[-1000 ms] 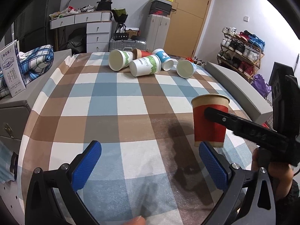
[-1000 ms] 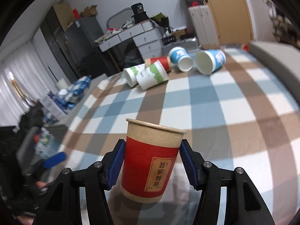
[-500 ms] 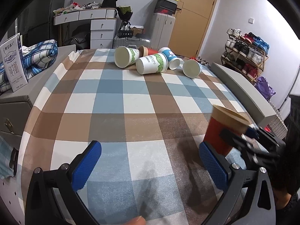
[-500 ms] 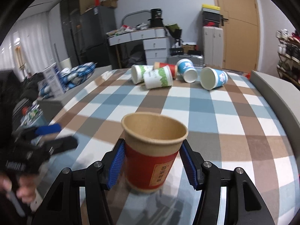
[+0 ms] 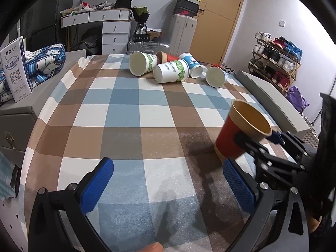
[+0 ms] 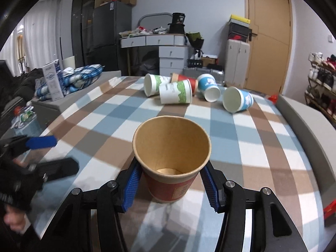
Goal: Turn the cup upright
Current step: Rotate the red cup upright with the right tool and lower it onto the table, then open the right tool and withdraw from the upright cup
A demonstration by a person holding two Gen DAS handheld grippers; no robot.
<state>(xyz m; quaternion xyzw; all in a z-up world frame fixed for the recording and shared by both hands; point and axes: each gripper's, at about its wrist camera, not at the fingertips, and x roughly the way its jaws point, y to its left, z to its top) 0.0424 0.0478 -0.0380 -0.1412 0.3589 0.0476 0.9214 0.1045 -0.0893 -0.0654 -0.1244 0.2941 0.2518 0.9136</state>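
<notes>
Paper cup with red wall and plain kraft-brown rim band and inside (image 6: 171,163). Checked cloth in blue, brown, white squares (image 5: 126,115). Gripper finger pads (image 5: 96,185) blue, frames black. Fallen cups: white with green leaf print (image 5: 171,71), blue-and-white (image 6: 237,99).

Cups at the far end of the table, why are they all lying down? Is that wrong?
Yes, that looks odd. Five paper cups lie tipped on their sides in a huddle on the checked tablecloth, open mouths facing sideways. Nothing seems spilled. Only the red cup, between the fingers of the right hand-held gripper, has its mouth up, slightly tilted.
</notes>
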